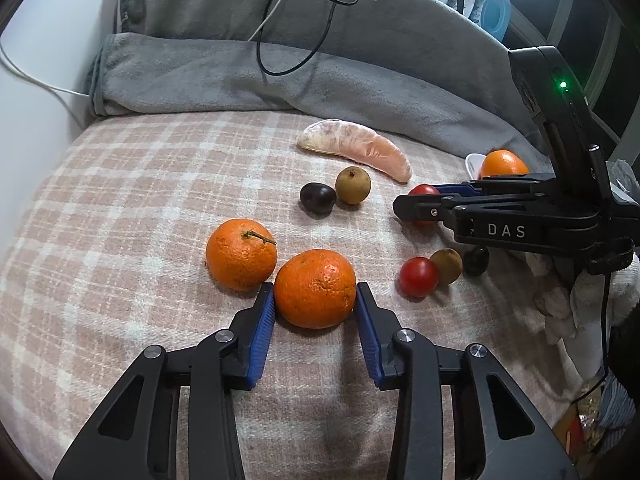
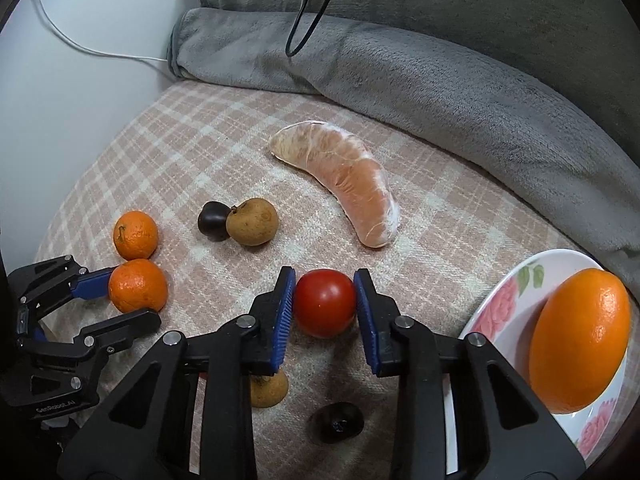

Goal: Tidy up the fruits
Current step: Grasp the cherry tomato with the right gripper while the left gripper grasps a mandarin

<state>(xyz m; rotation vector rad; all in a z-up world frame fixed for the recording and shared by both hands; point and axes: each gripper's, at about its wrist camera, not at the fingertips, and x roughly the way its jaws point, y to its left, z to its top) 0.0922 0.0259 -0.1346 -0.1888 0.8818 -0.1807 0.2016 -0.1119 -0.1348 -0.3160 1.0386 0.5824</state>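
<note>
Now, left tongs: my left gripper [image 1: 315, 294] has its blue pads pressed on both sides of a mandarin [image 1: 315, 288], which sits on the checked blanket [image 1: 120, 208].
Second mandarin: the one with a stem [image 1: 241, 254] lies just beside the gripped one, touching it on its left.
Right tongs: my right gripper [image 2: 324, 304] is clamped on a red tomato [image 2: 325, 303], pads tight against both flanks, the tomato low on the blanket.
Plate: a flowered plate [image 2: 500, 300] sits at the right edge, and I see a big orange [image 2: 578, 340] lying on it.
Citrus segment: a peeled pink segment [image 2: 340, 180] lies farther back, well apart from both grippers.
Small pair, far: a dark grape [image 2: 213, 221] touches a brown round fruit [image 2: 252, 221] between the mandarins and the segment.
Small group, near: a second tomato [image 1: 418, 276], another brown fruit [image 1: 447, 266] and a dark grape [image 1: 477, 261] sit in a row under my right gripper.
Backdrop: a grey blanket [image 1: 280, 80] is heaped behind, with a black cable [image 1: 304, 20] looped over it.
</note>
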